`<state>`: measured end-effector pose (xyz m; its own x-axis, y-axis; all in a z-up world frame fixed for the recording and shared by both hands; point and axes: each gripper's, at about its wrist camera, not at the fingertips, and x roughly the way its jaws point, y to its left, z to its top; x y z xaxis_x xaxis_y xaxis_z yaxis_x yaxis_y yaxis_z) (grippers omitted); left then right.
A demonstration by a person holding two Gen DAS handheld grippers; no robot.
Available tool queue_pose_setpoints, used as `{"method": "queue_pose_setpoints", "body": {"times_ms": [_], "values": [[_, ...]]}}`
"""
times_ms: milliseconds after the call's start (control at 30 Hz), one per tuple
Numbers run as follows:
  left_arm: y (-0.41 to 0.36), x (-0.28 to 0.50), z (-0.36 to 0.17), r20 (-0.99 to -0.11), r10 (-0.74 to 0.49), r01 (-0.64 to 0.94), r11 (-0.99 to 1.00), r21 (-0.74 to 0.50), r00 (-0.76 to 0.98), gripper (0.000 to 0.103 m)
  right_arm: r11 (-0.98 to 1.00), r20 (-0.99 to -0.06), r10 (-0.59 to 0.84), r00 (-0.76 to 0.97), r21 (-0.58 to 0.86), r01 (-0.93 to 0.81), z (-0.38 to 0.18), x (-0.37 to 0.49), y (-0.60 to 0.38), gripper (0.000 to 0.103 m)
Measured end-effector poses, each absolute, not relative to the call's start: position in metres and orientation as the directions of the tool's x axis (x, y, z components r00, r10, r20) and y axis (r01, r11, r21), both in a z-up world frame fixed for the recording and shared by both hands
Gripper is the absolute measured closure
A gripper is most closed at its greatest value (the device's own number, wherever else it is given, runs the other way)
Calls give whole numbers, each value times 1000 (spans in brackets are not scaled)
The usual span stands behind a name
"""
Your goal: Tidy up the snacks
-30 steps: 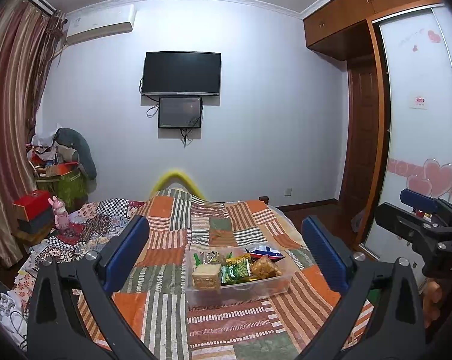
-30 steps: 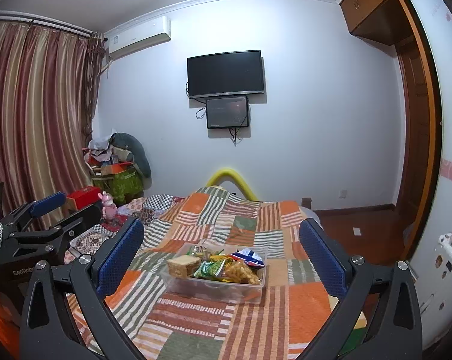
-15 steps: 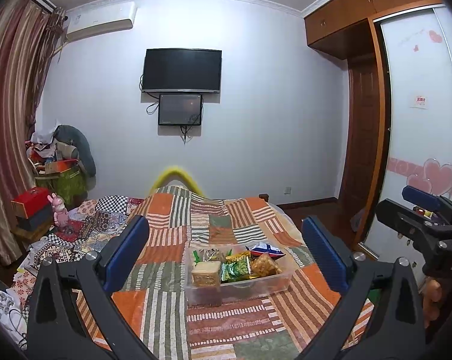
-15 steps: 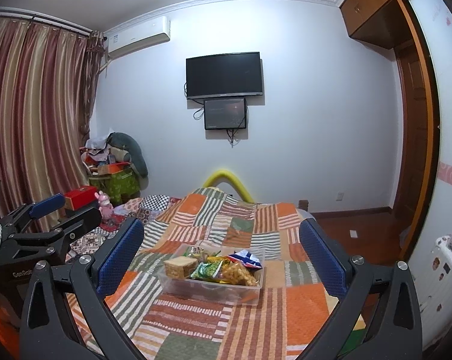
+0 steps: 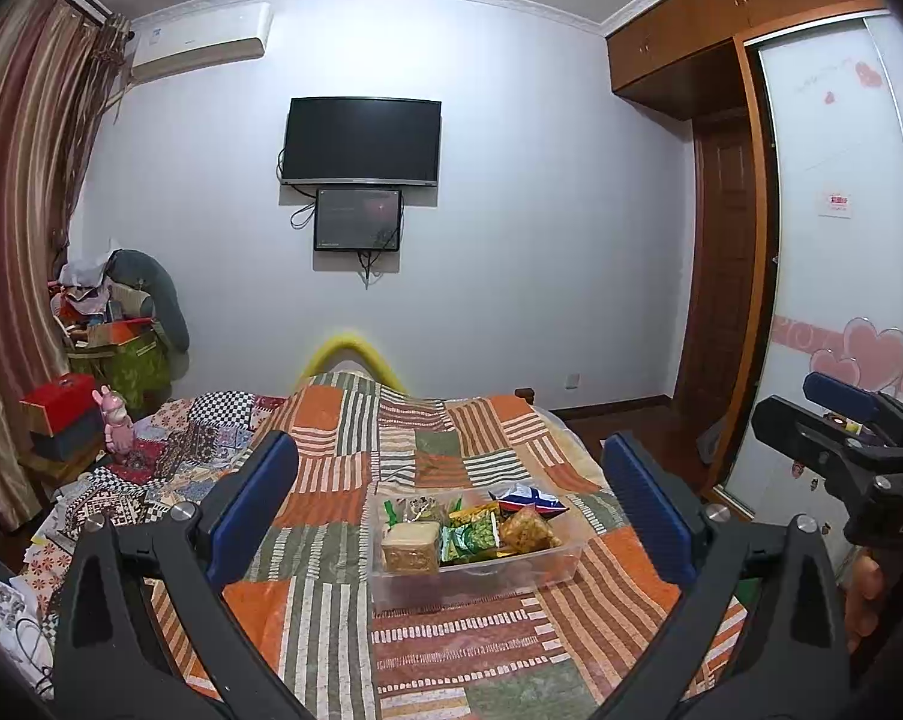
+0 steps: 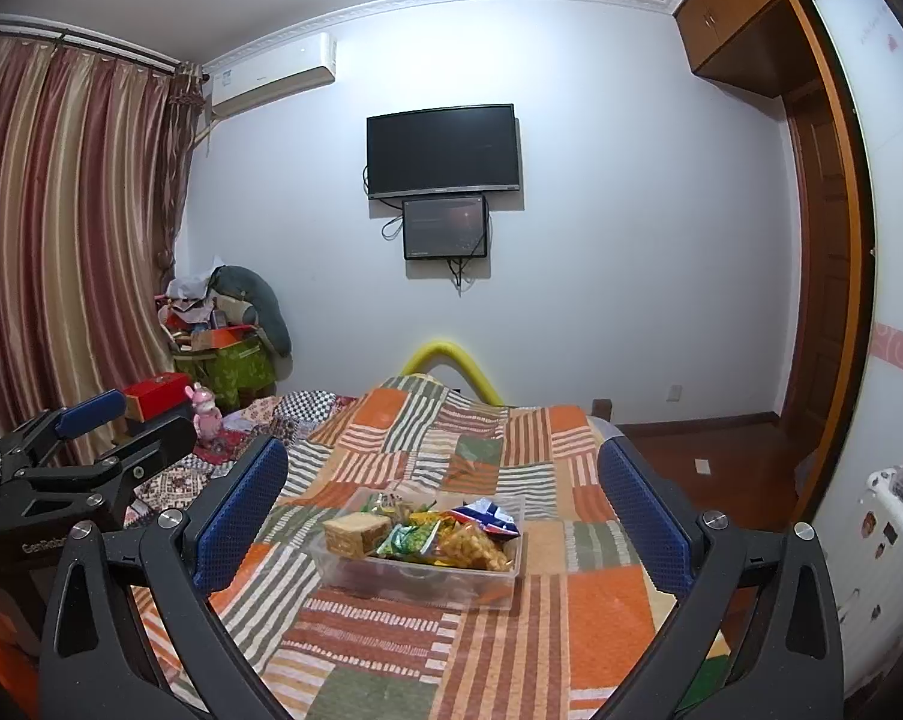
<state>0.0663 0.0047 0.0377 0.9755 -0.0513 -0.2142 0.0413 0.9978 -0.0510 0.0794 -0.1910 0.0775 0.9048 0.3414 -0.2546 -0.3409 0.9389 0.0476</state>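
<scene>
A clear plastic bin (image 5: 481,579) sits on the patchwork bed, also in the right wrist view (image 6: 421,579). It holds several snacks: a tan cracker pack (image 5: 410,546), green packets (image 5: 474,534), an orange snack bag (image 5: 526,528) and a blue-red-white packet (image 5: 529,499). My left gripper (image 5: 451,510) is open and empty, held above the bed short of the bin. My right gripper (image 6: 445,516) is open and empty, also short of the bin. Each gripper shows at the edge of the other's view.
The patchwork quilt (image 5: 403,456) covers the bed. Clutter, a red box (image 5: 61,405) and a pink toy (image 5: 115,420) lie at the left by the curtains. A wardrobe (image 5: 841,240) and a door stand at the right. A TV (image 5: 361,141) hangs on the far wall.
Both grippers have drifted slightly, so the bin sits a little differently in each view. Both stay open and empty.
</scene>
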Motion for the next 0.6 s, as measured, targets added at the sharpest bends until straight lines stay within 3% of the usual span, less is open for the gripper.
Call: {"method": "queue_pose_setpoints", "body": {"times_ms": [600], "values": [[1,65,38,-207,-74,64,997,-52,976,0,938,-259,345,902,55,-343,77,80,-192,0]]}}
